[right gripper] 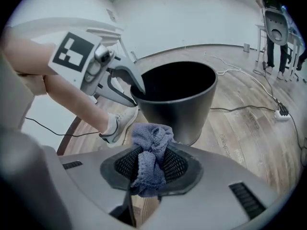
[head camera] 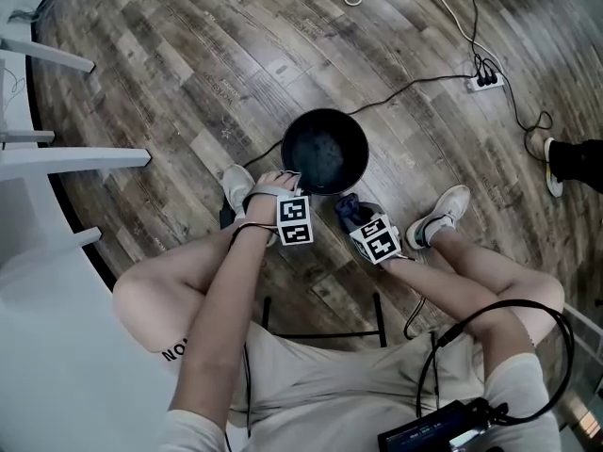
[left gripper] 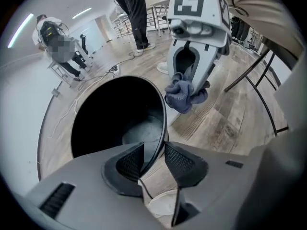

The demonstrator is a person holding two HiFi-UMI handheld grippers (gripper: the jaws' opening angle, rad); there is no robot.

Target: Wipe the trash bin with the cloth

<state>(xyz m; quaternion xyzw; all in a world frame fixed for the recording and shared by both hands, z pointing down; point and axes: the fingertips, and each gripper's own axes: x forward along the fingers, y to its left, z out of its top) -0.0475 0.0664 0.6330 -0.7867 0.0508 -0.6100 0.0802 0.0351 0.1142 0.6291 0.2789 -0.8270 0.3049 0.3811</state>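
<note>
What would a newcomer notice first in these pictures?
The black trash bin stands on the wood floor, in the middle of the head view. The left gripper has the bin's rim between its jaws, which are closing. Just beside the bin, the right gripper is clamped on a bunched blue-grey cloth.

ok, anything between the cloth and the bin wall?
Nothing visible. The right gripper holds the cloth close beside the trash bin. The left gripper is off to one side, its jaws closing around the rim.
</note>
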